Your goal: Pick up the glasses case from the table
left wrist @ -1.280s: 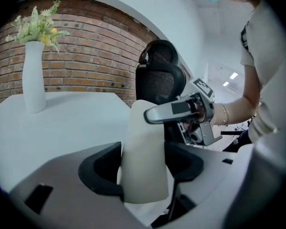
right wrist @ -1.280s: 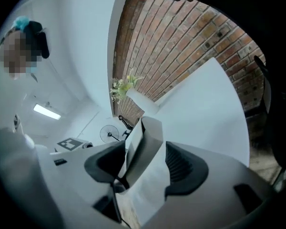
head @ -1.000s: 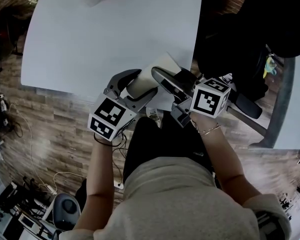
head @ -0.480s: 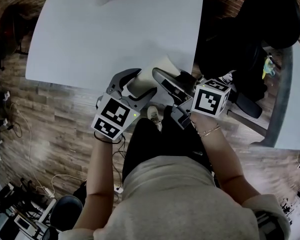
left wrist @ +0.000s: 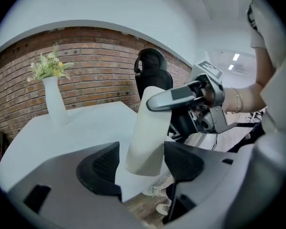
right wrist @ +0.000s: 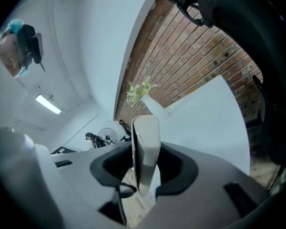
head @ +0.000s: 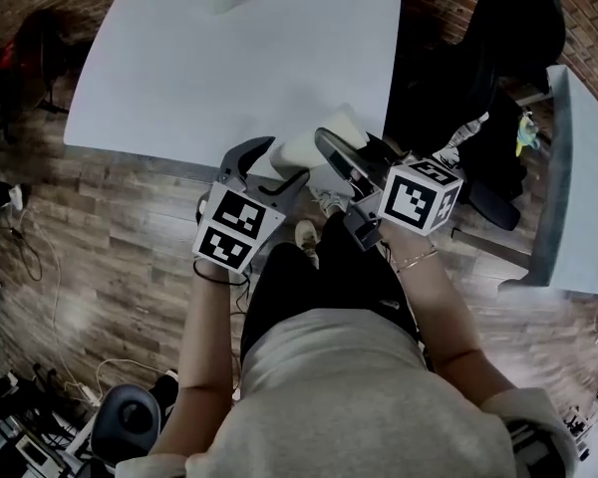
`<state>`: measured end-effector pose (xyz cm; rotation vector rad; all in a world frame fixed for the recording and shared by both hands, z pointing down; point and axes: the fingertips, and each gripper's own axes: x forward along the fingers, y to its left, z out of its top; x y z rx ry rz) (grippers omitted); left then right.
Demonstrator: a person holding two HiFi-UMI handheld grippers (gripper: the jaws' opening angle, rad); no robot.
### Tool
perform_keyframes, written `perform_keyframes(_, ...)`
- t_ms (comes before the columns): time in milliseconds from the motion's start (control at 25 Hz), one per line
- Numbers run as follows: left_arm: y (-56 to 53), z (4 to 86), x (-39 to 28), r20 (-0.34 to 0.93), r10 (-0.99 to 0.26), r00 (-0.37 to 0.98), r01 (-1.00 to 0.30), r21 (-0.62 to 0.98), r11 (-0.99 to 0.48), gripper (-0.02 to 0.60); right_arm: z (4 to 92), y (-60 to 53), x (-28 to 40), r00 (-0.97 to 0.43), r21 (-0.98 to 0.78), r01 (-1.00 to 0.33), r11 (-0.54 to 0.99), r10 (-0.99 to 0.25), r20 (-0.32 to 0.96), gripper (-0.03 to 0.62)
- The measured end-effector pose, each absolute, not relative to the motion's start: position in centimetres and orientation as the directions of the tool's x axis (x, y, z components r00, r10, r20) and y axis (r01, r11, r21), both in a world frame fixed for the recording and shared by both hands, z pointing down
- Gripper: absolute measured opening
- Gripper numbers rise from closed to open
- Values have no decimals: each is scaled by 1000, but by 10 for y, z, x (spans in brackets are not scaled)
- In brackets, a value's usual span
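Smooth white glasses case (left wrist: 150, 123) hung above the white table's (head: 229, 68) near edge; right gripper's (right wrist: 144, 168) jaws, just closing, pinched one rounded end, left gripper's (left wrist: 142, 163) clamped the other.

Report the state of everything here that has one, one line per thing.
glasses case: gripped by both claws, over the near edge of the table.
left claw: closed on the case's lower end.
right claw: has just been closing, now clamped on the case.
vase: upright on the table, flowers in it.
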<state>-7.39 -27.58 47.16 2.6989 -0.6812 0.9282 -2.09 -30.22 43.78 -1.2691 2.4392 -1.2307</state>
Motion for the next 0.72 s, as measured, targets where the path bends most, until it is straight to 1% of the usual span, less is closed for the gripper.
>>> perform_keyframes(200, -276, 446, -91, 584, -443, 680, -565, 33, -824, 282, 422, -296, -14, -568, -666, -683, 299, -791, 228, 149)
perform_keyframes(400, -266, 430, -95, 533, -508, 677, -623, 47, -781, 281, 409, -281, -10, -541, -627, -713, 314, -815, 206, 149)
perform_keyframes(480, -264, 422, -98, 505, -529, 682, -646, 78, -759, 252, 402, -279, -12, -535, -612, -723, 322, -821, 199, 149)
perform_keyframes(600, -262, 411, -103, 470, -550, 690, -667, 119, -735, 184, 389, -277, -15, -533, -586, -734, 343, -826, 183, 149)
perform_keyframes(720, -258, 400, -101, 430, -566, 703, -670, 137, -729, 160, 377, -274, -18, -548, -561, -737, 377, -819, 170, 150)
